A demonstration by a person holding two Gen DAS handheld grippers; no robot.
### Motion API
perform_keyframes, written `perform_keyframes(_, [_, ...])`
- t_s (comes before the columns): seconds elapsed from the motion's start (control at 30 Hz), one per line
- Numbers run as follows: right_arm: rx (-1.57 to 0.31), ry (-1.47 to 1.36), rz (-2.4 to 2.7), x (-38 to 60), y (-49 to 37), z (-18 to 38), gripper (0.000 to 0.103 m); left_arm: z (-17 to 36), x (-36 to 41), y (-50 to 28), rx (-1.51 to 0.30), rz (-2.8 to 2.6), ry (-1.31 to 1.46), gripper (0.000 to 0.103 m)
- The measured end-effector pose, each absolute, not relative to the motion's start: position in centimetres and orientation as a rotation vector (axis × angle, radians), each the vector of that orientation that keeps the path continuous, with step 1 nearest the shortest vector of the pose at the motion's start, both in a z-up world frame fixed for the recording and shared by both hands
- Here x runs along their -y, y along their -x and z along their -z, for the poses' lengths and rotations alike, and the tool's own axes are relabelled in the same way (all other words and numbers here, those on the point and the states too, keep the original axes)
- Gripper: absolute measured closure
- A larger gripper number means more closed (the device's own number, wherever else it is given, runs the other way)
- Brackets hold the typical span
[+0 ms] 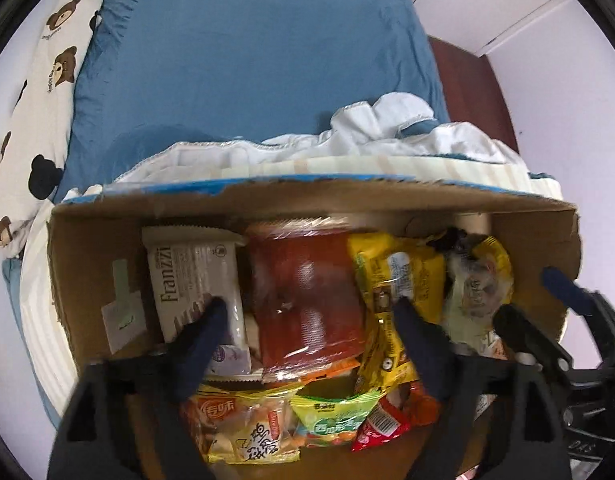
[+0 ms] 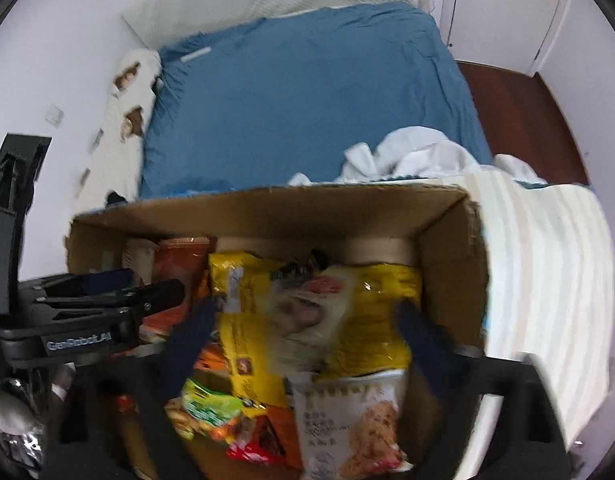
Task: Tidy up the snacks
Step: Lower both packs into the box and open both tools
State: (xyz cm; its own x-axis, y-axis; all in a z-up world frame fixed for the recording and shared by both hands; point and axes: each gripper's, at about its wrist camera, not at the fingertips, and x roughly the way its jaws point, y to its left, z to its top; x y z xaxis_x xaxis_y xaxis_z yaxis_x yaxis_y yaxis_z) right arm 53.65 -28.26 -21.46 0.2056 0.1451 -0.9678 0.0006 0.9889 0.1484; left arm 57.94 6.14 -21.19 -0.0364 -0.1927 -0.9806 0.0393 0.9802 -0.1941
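An open cardboard box (image 1: 307,200) full of snacks sits on the bed. In the left wrist view my left gripper (image 1: 307,308) is open over a red plastic-wrapped tub (image 1: 307,292), with a white Franzzi pack (image 1: 195,280) at its left finger and yellow packets (image 1: 399,276) at its right. My right gripper (image 2: 307,312) is open over a yellow bag (image 2: 371,320) and a blurred pale packet (image 2: 307,320); it holds nothing. The right gripper's blue-tipped fingers (image 1: 563,288) show at the box's right wall. The left gripper also shows in the right wrist view (image 2: 119,292).
The box (image 2: 267,208) rests on a striped cloth (image 2: 547,280) on a blue bedsheet (image 1: 247,60). A bear-print pillow (image 1: 35,100) lies at left, crumpled white fabric (image 1: 387,124) behind the box, and dark wooden floor (image 2: 527,112) at right.
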Motion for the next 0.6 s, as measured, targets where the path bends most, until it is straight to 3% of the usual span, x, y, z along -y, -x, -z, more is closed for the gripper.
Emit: perform_keyframes(0.6, [-1.417,-0.048,-0.044,29.1,-50.9,21.1,0.005,18.4,-6.6,-54.0,-1.550,0.187,0.125,0.013])
